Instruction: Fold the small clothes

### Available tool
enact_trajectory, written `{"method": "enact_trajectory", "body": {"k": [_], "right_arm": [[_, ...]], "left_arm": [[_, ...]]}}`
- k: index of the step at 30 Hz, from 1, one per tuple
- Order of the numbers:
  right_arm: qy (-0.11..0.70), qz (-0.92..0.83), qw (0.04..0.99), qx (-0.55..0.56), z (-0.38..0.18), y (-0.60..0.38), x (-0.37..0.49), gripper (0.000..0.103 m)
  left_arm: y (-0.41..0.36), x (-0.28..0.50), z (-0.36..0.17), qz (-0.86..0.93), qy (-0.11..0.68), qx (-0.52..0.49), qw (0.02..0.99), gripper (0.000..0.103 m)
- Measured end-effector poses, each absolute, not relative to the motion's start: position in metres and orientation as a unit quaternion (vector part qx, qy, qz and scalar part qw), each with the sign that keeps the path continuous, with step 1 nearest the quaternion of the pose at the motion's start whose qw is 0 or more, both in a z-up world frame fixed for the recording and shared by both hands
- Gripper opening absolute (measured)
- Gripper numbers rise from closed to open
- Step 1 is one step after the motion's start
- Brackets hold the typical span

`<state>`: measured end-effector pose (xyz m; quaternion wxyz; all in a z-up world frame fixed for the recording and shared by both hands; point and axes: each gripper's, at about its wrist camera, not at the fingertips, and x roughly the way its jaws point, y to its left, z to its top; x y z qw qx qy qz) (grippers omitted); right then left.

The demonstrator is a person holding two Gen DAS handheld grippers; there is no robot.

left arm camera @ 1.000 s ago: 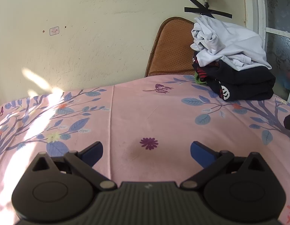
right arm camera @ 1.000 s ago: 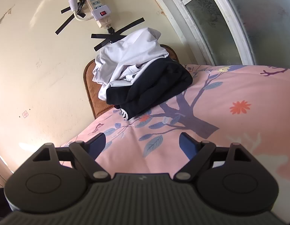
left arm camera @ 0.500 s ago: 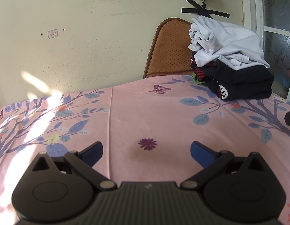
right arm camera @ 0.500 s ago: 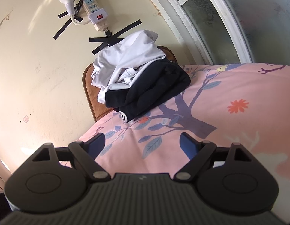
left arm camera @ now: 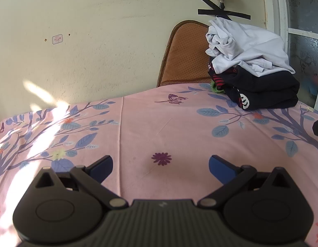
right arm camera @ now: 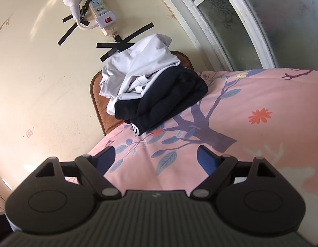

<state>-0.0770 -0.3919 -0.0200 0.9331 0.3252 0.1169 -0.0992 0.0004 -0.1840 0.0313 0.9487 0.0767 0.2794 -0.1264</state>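
Clothes [left arm camera: 253, 70] sat piled at far right corner of bed [left arm camera: 179, 127], by window: white top [right arm camera: 138, 70] crumpled over black folded items [right arm camera: 169, 103]. Left claw [left arm camera: 160, 163] hung wide, empty, over bare sheet mid-bed. Right claw [right arm camera: 156, 157] also wide, empty, aimed toward pile, well short of it.

Risks, as judged:
- Pinching white top low could snag black layer beneath, dragging folded stack apart.
- Pile near bed edge; sideways tug might tip it off.
- Loose fabric might slip from shallow grip.

Both grippers' fingers [left arm camera: 101, 167] [right arm camera: 206, 160] spread, empty
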Motion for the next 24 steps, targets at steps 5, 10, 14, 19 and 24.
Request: {"method": "enact_trajectory", "body": {"k": [5,10,14,19,24], "right_arm": [[0.115,-0.1,0.932,0.328,-0.0203,-0.3919,-0.0776,0.089],[0.115,-0.101,0.932,0.328,-0.0204,-0.392,-0.0772,0.089],[0.115,-0.1,0.932,0.328,-0.0204,-0.3926,-0.0769,0.089],[0.115,-0.1,0.932,0.33,-0.0205,-0.3926,-0.0767,0.089],[0.113,-0.104,0.93,0.334,-0.0211,-0.3924,-0.0782,0.089]], "left_arm": [[-0.1841,0.0009,0.0307,-0.123,0.281,0.079,0.949,0.103],[-0.184,0.0004,0.0306,-0.125,0.279,0.081,0.949,0.103],[-0.1843,0.0005,0.0308,-0.124,0.279,0.08,0.949,0.103],[-0.1843,0.0004,0.0308,-0.124,0.279,0.081,0.949,0.103],[-0.1844,0.0004,0.0308,-0.124,0.279,0.081,0.949,0.103]]}}
